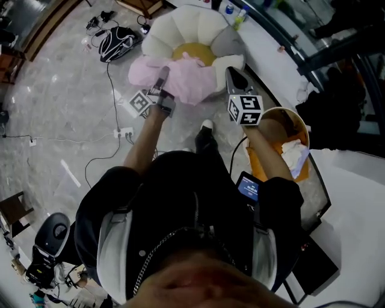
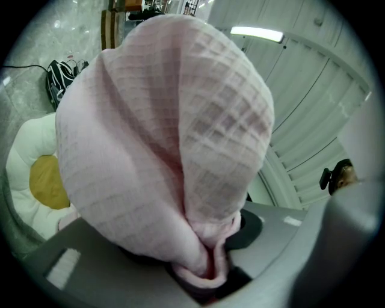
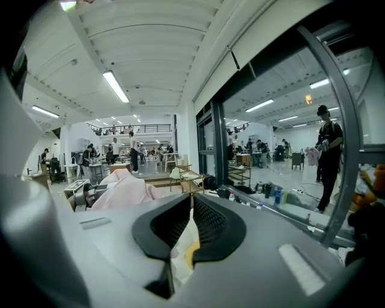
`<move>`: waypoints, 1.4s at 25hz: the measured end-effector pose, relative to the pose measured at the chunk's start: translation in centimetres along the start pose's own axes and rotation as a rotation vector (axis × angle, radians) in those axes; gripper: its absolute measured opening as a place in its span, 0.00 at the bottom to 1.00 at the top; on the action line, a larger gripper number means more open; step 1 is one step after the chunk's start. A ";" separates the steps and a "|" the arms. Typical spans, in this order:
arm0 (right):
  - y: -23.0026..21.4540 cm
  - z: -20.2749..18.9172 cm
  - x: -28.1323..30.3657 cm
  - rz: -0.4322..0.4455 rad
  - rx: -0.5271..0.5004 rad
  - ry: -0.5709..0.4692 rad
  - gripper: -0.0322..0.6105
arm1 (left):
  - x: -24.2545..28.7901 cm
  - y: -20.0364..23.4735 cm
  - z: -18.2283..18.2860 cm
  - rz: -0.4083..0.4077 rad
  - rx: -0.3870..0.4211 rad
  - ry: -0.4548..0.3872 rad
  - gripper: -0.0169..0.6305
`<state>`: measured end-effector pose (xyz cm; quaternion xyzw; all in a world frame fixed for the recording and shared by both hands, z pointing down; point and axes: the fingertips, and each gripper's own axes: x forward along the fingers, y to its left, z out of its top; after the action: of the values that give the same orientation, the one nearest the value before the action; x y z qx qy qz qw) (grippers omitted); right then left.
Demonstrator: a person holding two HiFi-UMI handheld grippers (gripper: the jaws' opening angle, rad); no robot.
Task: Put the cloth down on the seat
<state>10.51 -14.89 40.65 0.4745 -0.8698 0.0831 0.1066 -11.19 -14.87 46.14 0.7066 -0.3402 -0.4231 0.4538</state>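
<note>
A pink waffle-weave cloth (image 1: 187,81) hangs bunched over the near edge of the seat, a flower-shaped white cushion (image 1: 198,24) with a yellow centre (image 1: 195,53). My left gripper (image 1: 162,77) is shut on a fold of it. In the left gripper view the cloth (image 2: 162,132) fills most of the picture, pinched at the left gripper (image 2: 207,271), with the seat (image 2: 24,162) at the left. My right gripper (image 1: 236,78) hovers at the seat's right side, apart from the cloth. Its pads stand a narrow gap apart at the right gripper (image 3: 187,219), nothing between them.
A black bag (image 1: 117,42) and cables with a power strip (image 1: 124,132) lie on the marble floor to the left. A round basket (image 1: 301,129) holding white cloth stands at the right, by a white table (image 1: 355,198). Bottles (image 1: 231,9) stand behind the seat.
</note>
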 end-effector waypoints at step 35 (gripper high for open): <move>-15.7 0.4 18.9 0.119 0.021 0.154 0.05 | 12.7 16.3 3.2 0.162 -0.060 -0.133 0.37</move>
<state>13.79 -38.69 45.96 0.4152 -0.8848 0.1348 0.1632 -10.41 -32.81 56.90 0.6333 -0.4129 -0.4408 0.4839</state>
